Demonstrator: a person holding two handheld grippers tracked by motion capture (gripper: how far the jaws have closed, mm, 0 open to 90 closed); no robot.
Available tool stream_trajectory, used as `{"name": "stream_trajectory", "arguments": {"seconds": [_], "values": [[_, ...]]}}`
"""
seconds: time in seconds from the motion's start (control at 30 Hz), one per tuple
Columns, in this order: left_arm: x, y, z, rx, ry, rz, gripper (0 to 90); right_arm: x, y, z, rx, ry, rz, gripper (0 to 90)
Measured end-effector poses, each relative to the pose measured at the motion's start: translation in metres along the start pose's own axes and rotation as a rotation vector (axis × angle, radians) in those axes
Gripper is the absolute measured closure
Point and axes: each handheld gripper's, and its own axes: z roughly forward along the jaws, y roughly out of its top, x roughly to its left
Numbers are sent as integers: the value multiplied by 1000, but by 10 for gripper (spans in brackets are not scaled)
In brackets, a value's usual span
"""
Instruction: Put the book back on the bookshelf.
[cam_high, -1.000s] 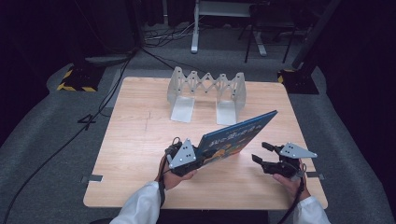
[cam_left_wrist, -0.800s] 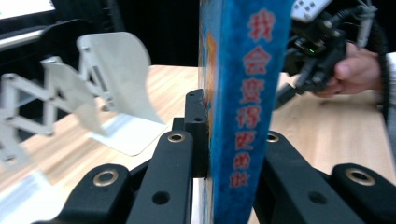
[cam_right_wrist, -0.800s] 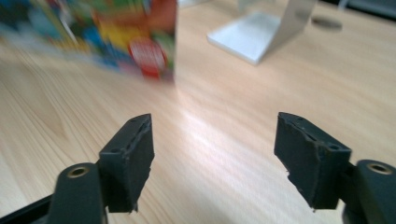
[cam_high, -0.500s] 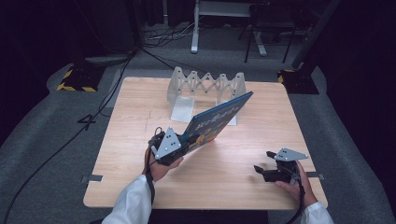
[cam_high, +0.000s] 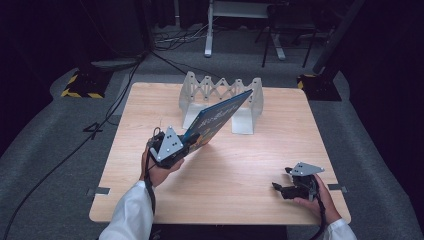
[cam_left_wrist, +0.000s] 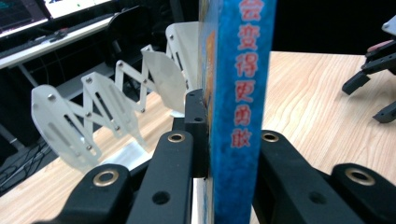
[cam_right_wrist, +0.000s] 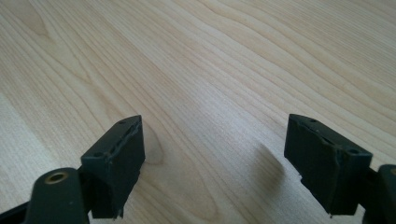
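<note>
My left gripper (cam_high: 187, 145) clamps the blue book (cam_high: 217, 120), raised and tilted over the table (cam_high: 150, 100) toward the white accordion rack (cam_high: 220, 90). Left gripper view adds the spine lettering squeezed between my pads. My right gripper (cam_right_wrist: 212, 163) has just been opening; its view shows spread jaws, nothing between them.

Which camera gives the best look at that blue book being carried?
The high view: it shows the whole blue book tilted up toward the white rack, clamped at its near corner by the left gripper. The left gripper view shows its spine close up between the fingers.

book (cam_high: 220, 117) before rack (cam_high: 220, 92), on table (cam_high: 250, 165)
</note>
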Motion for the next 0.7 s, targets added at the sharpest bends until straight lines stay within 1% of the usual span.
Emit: {"name": "stream_trajectory", "arguments": {"seconds": [0.07, 0.17, 0.27, 0.4, 0.47, 0.6, 0.7], "values": [[2, -1, -1, 2, 5, -7, 829, -1, 0, 0, 2, 2, 5, 205], [6, -1, -3, 5, 27, -10, 830, -1, -1, 0, 1, 4, 15, 204], [9, 1, -5, 12, 46, 5, 830, -2, -1, 0, 2, 5, 16, 204], [12, 5, -5, 39, 84, 33, 830, -2, -1, 0, 6, 8, 19, 203], [14, 7, -6, 47, 95, 46, 830, -2, -1, 0, 7, 9, 17, 204], [16, 9, -6, 66, 108, 56, 830, -3, -1, 0, 8, 16, 24, 204], [19, 11, -5, 69, 121, 54, 830, -4, -2, 0, 7, 25, 36, 204]]}}
